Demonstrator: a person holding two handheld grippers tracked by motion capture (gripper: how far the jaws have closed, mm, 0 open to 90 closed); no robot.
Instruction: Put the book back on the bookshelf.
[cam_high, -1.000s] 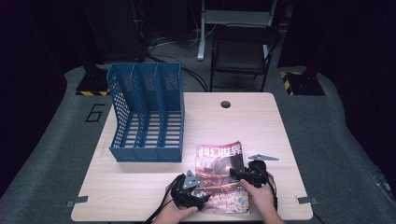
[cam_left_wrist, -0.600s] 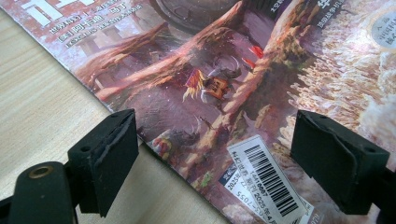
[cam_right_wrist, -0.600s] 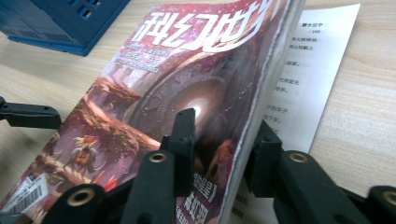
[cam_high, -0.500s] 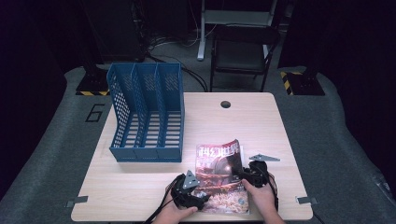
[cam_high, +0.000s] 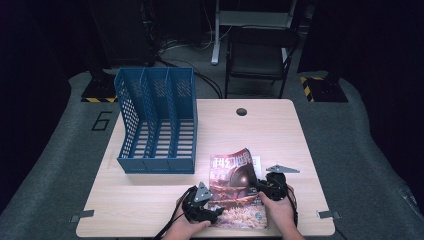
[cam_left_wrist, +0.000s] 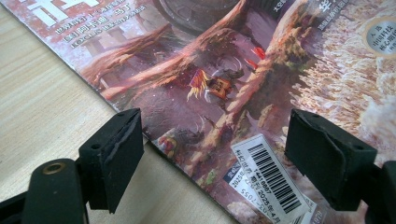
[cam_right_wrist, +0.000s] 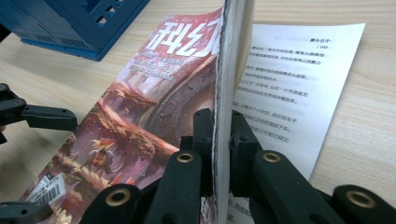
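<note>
Magazine (cam_right_wrist: 154, 116) pages pinched by right tongs (cam_right_wrist: 223, 135), printed page (cam_right_wrist: 289, 93) exposed underneath.

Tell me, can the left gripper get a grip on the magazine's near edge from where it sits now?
Probably yes. The left gripper stands open with the magazine edge between its jaws and nothing in the way. The right gripper has just closed on the lifted pages at the far side.

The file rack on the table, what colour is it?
The file rack is blue with perforated walls, clearest in the high view.
</note>
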